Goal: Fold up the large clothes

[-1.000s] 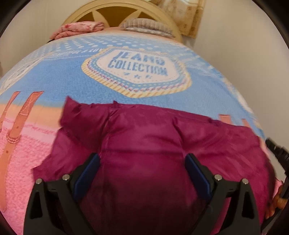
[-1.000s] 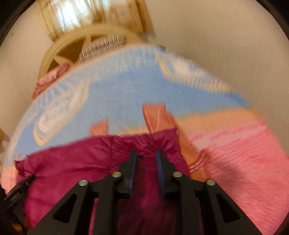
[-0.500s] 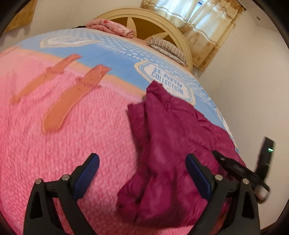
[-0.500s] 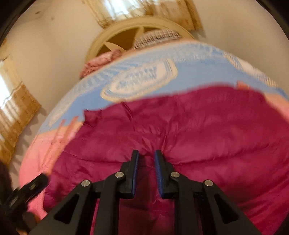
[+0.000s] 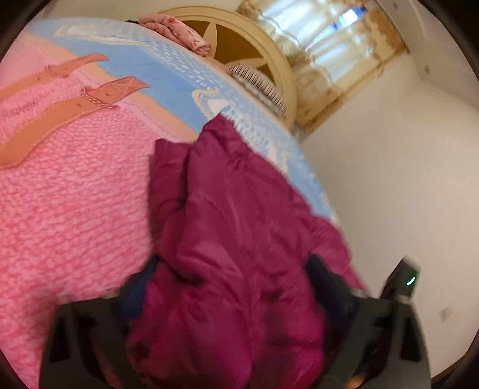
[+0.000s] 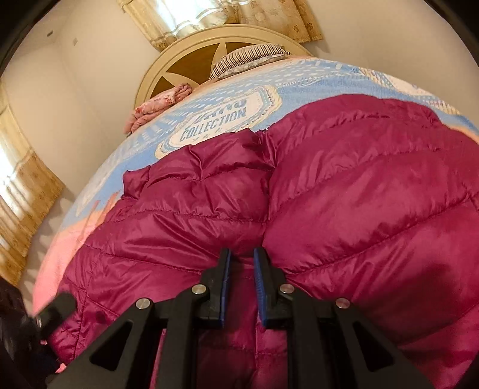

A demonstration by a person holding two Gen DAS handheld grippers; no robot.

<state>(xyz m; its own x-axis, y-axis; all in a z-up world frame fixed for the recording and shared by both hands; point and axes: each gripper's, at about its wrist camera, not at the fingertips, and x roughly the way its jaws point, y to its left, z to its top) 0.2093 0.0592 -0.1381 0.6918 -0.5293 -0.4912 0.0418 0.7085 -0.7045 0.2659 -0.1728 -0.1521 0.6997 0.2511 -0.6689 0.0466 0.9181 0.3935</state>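
Right gripper was nearly closed, pinching a fold of the one magenta quilted jacket bunched directly ahead of it on the bed. Left gripper stood wide open, its blurred jaws straddling the jacket's near end without clamping it. Folding looked only partly done: the jacket lay roughly doubled, lumpy, still needing further folds and smoothing. Two grippers, one jacket.

Puffer jacket on blanket covering bed; pillow and folded cloth behind it, against headboard; curtain behind headboard.
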